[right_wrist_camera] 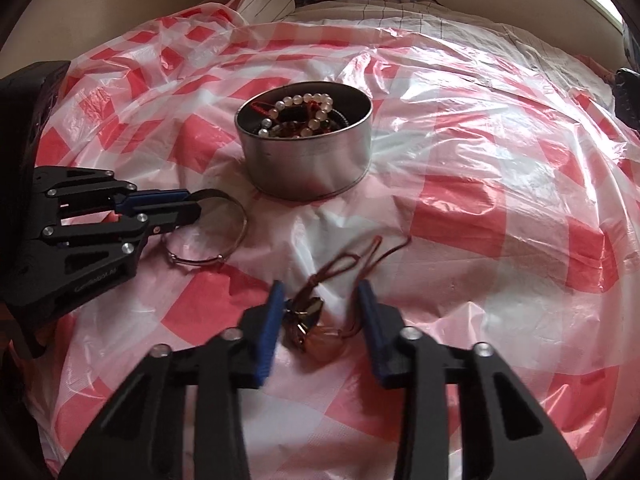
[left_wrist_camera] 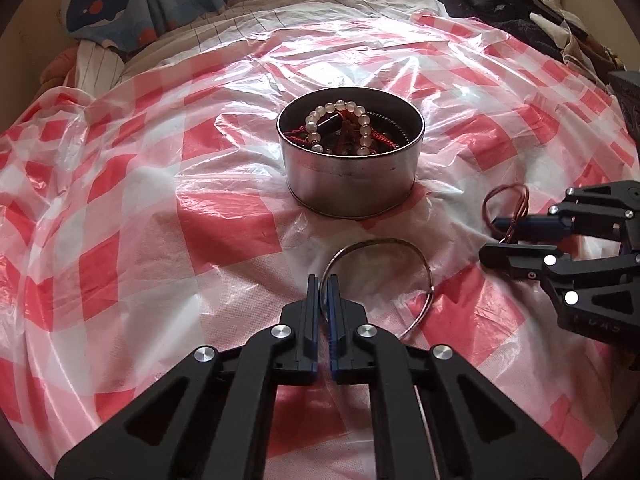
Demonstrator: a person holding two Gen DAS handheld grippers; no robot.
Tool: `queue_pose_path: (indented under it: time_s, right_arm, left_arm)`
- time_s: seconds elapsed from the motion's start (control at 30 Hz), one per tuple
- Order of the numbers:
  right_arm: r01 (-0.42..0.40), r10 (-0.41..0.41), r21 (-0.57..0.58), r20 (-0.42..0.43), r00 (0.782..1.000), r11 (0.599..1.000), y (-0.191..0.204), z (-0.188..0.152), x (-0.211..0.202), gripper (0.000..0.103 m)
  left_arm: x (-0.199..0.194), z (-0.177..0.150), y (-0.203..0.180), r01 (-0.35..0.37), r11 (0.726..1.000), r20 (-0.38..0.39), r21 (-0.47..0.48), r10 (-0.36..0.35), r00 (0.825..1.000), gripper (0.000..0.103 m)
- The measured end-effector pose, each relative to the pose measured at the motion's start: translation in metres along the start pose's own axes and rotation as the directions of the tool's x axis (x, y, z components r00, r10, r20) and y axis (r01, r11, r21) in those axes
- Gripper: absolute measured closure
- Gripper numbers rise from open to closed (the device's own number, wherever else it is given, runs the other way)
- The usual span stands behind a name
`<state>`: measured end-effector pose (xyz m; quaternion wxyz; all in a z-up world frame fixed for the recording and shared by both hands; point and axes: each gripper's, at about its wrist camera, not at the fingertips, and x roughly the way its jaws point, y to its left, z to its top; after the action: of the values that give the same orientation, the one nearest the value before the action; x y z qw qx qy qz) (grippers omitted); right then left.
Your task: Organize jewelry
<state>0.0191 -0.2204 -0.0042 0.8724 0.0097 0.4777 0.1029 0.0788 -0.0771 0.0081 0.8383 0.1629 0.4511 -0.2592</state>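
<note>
A round metal tin [left_wrist_camera: 352, 184] [right_wrist_camera: 308, 168] stands mid-sheet, holding a pale bead bracelet [left_wrist_camera: 362, 120] [right_wrist_camera: 304, 100] and red cords. My left gripper [left_wrist_camera: 323, 278] [right_wrist_camera: 196, 203] is shut on the near-left edge of a thin silver bangle [left_wrist_camera: 424, 264] [right_wrist_camera: 242, 224] that lies on the sheet in front of the tin. A red cord with a brownish pendant [right_wrist_camera: 316, 312] lies to the right; its loop [left_wrist_camera: 506, 196] shows beside the other gripper. My right gripper [right_wrist_camera: 321, 286] [left_wrist_camera: 489, 239] is low over it, fingers apart, pendant between them, left pad close against it.
A crinkled red-and-white checked plastic sheet [left_wrist_camera: 224, 216] covers the bed. Whale-print bedding [left_wrist_camera: 100, 8] is bunched at the far left, and dark clothes [left_wrist_camera: 520, 12] lie at the far right. Striped fabric [right_wrist_camera: 268, 0] lies behind the sheet.
</note>
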Motion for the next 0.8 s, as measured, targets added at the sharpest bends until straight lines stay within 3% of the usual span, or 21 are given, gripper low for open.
queue_pose_path:
  time_s: [0.3,0.8]
  right_arm:
    - [-0.023,0.022,0.019,0.064,0.998,1.000,-0.003,0.003,-0.018,0.086]
    - [-0.043,0.041,0.021,0.118,0.992,0.999,-0.003,0.006,-0.027,0.086]
  left_arm:
    - [-0.014,0.001,0.003,0.033,0.999,0.046,-0.028,-0.032,0.998,0.100]
    - [-0.020,0.004,0.006,0.031,0.998,0.081,-0.051,-0.026,0.996,0.100]
